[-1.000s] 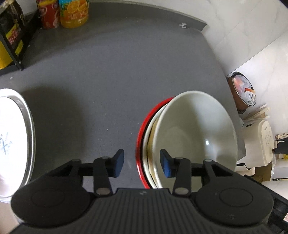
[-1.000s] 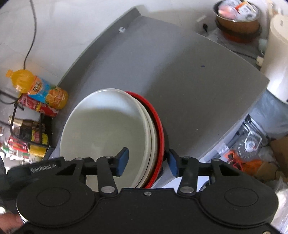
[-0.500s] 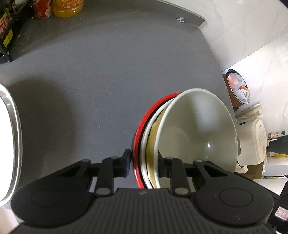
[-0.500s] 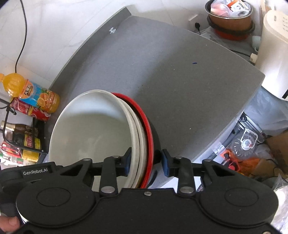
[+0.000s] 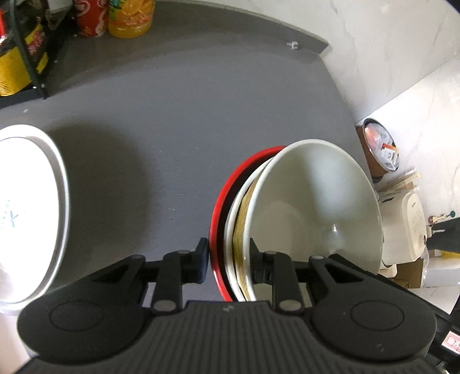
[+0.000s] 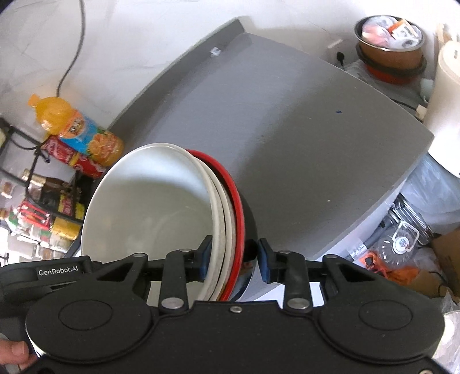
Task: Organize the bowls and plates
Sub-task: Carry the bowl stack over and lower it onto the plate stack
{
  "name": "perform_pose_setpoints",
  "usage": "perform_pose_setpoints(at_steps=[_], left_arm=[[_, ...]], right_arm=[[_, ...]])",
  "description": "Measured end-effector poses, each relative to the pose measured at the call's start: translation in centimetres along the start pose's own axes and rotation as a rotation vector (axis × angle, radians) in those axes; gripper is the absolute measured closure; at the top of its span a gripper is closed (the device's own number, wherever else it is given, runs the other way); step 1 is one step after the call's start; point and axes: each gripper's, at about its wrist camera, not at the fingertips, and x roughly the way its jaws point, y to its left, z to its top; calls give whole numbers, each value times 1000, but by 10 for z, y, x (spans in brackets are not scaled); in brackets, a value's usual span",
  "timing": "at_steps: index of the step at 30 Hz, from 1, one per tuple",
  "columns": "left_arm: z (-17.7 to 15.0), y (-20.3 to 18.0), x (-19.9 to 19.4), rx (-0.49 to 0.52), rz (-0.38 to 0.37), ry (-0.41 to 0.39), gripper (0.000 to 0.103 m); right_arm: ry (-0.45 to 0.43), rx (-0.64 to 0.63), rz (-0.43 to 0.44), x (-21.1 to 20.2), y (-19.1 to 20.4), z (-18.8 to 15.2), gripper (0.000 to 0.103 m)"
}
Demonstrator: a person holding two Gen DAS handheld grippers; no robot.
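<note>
The left gripper (image 5: 228, 260) has its jaws clamped on the near rim of the bowl stack (image 5: 316, 207): one pad outside the red bowl (image 5: 218, 218), the other inside the white bowl (image 5: 322, 184). The right gripper (image 6: 234, 260) grips the stack's opposite rim the same way, inner pad on the white bowl (image 6: 149, 207), though whether its outer pad touches the dark underside I cannot tell. A second ago both pairs of jaws stood wide, astride the rim without touching; they closed in and have held that narrow grip for the last half second. The stack now looks tilted and slightly raised off the grey table (image 5: 172, 120). Left of the stack, well apart, a white plate (image 5: 26, 213) lies on the table. Beyond the stack, at the table's far edge, stand an orange bottle (image 6: 77, 132) and a red can (image 5: 89, 20).
</note>
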Motion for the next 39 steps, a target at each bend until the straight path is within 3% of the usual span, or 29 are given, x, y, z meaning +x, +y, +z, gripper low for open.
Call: perform_pose_setpoints(at_steps=[19, 30, 39], left_arm=[[-30, 49, -74, -72, 1, -114, 79], [-14, 84, -88, -90, -35, -138, 79], [4, 124, -105, -90, -8, -158, 79]], right_arm=[[-24, -150, 66, -31, 68, -21, 72], [-36, -174, 52, -22, 107, -22, 72], [-25, -205, 80, -4, 154, -30, 72]])
